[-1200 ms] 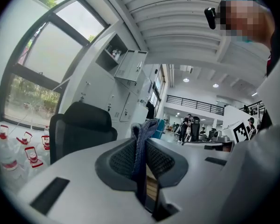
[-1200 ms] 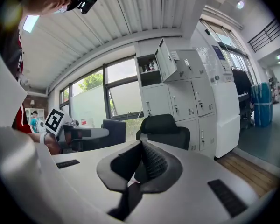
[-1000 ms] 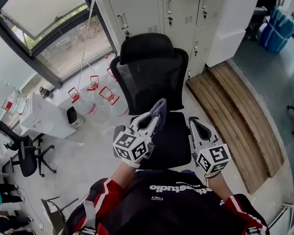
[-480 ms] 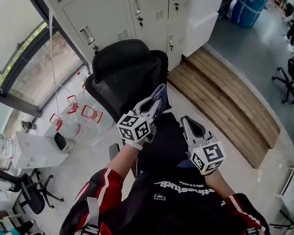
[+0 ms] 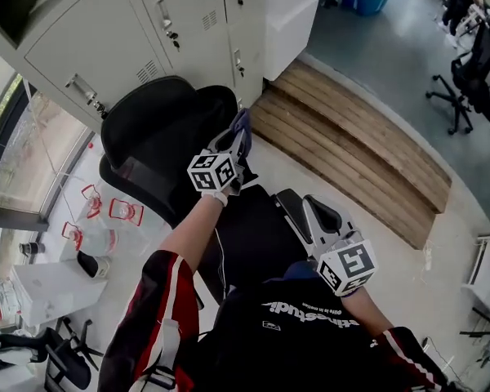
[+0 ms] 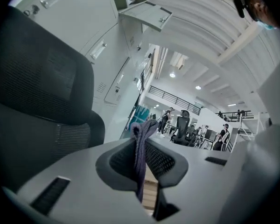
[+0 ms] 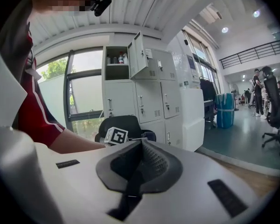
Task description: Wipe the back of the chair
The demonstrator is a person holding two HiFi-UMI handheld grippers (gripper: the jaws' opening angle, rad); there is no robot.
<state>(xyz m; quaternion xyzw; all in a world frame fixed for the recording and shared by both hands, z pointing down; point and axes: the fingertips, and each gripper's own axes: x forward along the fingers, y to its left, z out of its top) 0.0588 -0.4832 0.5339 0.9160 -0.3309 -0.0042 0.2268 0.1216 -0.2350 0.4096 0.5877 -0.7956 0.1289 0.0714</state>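
**Left gripper clamps a cloth beside the chair's back; right gripper shut and empty**

Right gripper, white with black ribbed pads and a marker cube at its rear, sits nearest the person at about 5 o'clock in the head view. It is above the black seat of the office chair. In the right gripper view its two pads meet along one dark seam with nothing between them.

Further out, near the middle of the head view, the left gripper points toward 12 o'clock on an outstretched bare forearm. Its jaws are pressed onto a limp purple-grey cloth. The fabric is pinched between the pads, bunches above the fingertips and hangs down behind them.

At 10 o'clock from that gripper rises the black mesh back of the chair. The cloth lies just beside the back's right edge. Whether it touches the mesh cannot be told; in the left gripper view the back fills the left side, at 9 o'clock from the jaws.

Beyond the chair, pale grey metal lockers stand at 11 o'clock. A slatted wooden platform lies on the floor at 2 o'clock. Clear water jugs with red handles sit at 9 o'clock beside a window.
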